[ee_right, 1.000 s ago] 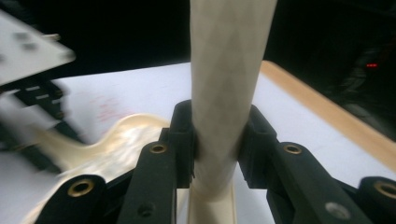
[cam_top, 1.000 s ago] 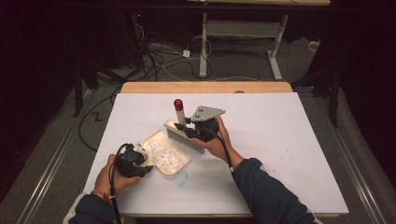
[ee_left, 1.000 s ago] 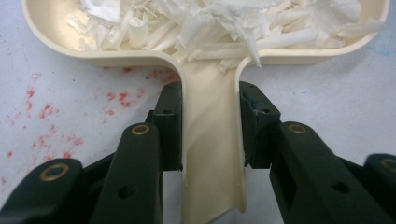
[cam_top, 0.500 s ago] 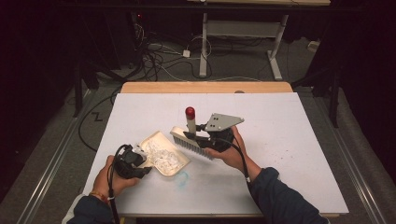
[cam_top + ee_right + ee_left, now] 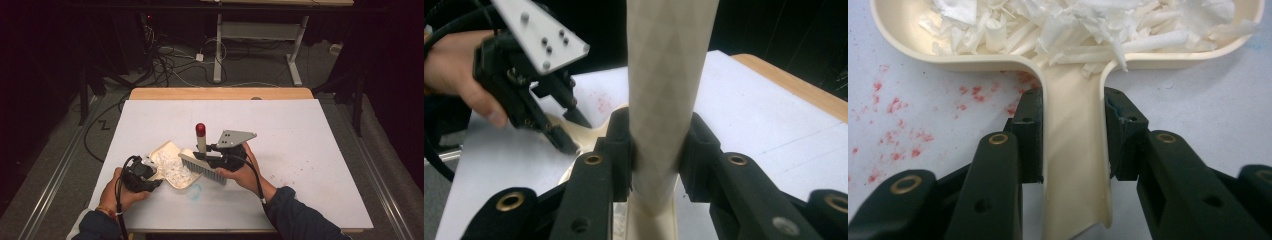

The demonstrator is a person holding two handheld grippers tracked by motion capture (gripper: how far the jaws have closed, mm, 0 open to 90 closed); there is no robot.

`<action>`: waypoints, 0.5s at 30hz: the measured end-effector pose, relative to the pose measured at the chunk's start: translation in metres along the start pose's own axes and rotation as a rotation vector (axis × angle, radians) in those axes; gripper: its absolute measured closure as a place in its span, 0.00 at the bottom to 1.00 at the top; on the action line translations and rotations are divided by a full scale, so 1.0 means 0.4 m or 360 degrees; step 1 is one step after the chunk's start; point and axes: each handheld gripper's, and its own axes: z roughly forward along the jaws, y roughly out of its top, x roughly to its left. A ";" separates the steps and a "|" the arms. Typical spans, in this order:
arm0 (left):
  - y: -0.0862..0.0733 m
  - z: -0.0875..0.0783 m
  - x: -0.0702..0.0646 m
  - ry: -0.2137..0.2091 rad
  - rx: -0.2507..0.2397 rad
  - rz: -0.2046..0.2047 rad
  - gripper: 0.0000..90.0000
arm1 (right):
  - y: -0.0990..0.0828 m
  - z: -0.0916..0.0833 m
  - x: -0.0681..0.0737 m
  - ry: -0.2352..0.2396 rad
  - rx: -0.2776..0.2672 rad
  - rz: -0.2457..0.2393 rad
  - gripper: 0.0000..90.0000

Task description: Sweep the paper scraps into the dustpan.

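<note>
1. Jaws of the left gripper [image 5: 1074,145] clamp the flat cream handle of the dustpan [image 5: 1073,165] from both sides, the pads pressed against its edges
2. Jaws of the right gripper [image 5: 656,150] are closed on the pale handle of the brush [image 5: 664,90], which rises upright between them
3. From the high view, the dustpan [image 5: 165,150] lies on the white table [image 5: 310,150], left of the middle and near the person's side, with its handle pointing toward the left hand [image 5: 122,192]
4. White paper shreds [image 5: 1088,25] are heaped inside the pan; red specks [image 5: 895,105] dot the table surface beside it
5. Also from above, the brush [image 5: 202,167] is just right of the pan, its bristle head tilted down near the pan's open edge and its red-tipped handle standing up
6. The right hand [image 5: 245,172] holds its gripper behind the brush, grey plate on top
</note>
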 end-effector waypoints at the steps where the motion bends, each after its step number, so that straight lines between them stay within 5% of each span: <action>1: -0.001 0.000 0.000 0.0000 -0.0003 0.0000 0.70 | 0.000 -0.003 0.002 0.0002 0.0002 0.0013 0.79; 15: -0.002 0.000 0.004 -0.0021 0.0002 -0.0013 0.70 | 0.013 -0.090 0.006 -0.0014 0.0014 0.0024 0.79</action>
